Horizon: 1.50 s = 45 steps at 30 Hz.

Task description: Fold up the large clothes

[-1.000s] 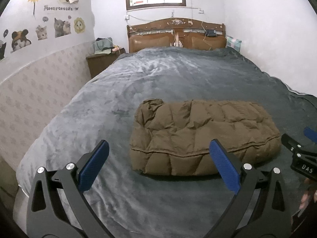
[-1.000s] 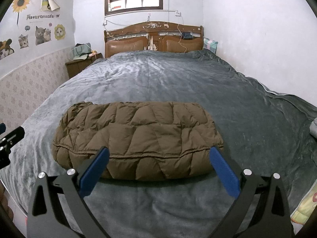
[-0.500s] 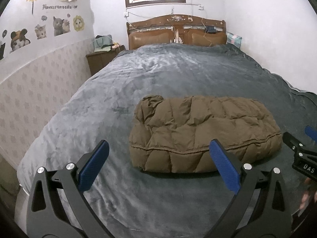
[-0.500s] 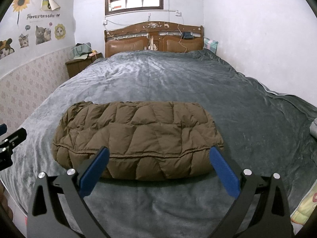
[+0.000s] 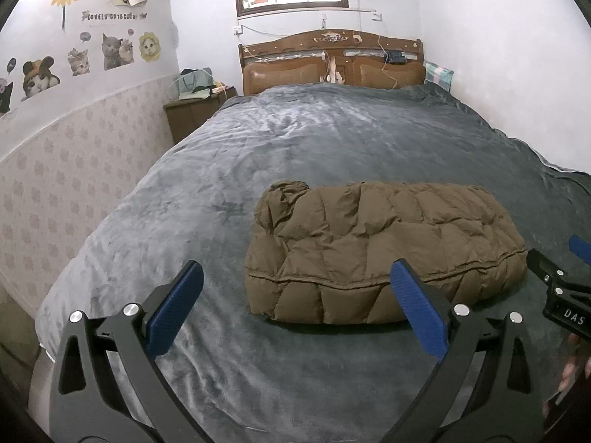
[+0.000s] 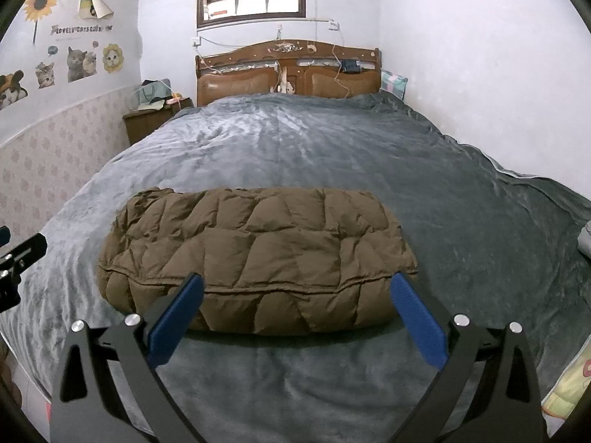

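Note:
A brown quilted down jacket (image 5: 380,247) (image 6: 255,254) lies folded into a thick oblong bundle on the grey bedspread (image 5: 295,140) (image 6: 314,155), near the foot of the bed. My left gripper (image 5: 295,306) is open and empty, held above the blanket short of the bundle's near left corner. My right gripper (image 6: 295,313) is open and empty too, hovering just in front of the bundle's near long edge. Each gripper's black tip shows at the side of the other's view, the right gripper (image 5: 554,284) and the left gripper (image 6: 18,262).
A wooden headboard (image 6: 288,70) and a window stand at the far end. A bedside cabinet (image 5: 192,110) with clutter sits at the far left, by a wall with cat stickers. A white wall runs along the right. Some fabric (image 6: 565,384) lies at the bed's near right corner.
Both grippers stayed open and empty. The left gripper's view has shifted slightly, the jacket sitting a little higher in it. The right gripper barely moved.

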### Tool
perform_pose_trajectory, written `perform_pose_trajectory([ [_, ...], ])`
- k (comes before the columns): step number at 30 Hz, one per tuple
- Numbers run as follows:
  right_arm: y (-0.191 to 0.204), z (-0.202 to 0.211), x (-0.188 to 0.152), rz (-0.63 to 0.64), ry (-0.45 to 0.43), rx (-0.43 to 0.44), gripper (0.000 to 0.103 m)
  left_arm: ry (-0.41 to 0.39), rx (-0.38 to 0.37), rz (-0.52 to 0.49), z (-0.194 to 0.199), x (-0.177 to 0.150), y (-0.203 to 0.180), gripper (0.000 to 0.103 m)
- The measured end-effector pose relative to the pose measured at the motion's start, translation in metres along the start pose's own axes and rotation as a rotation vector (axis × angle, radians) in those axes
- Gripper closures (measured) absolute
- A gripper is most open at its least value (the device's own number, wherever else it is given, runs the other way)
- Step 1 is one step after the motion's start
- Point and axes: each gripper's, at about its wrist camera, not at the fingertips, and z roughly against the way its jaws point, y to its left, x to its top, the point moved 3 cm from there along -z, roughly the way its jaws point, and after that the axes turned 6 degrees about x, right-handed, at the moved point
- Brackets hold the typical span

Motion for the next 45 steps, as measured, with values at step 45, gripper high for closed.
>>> perform_pose_trajectory([
  [45,-0.0024,-0.0036,0.0001,0.003,0.005,-0.002,0.002,-0.009,-0.027,-0.029,0.0035,0.0018,-0.0025,0.003],
])
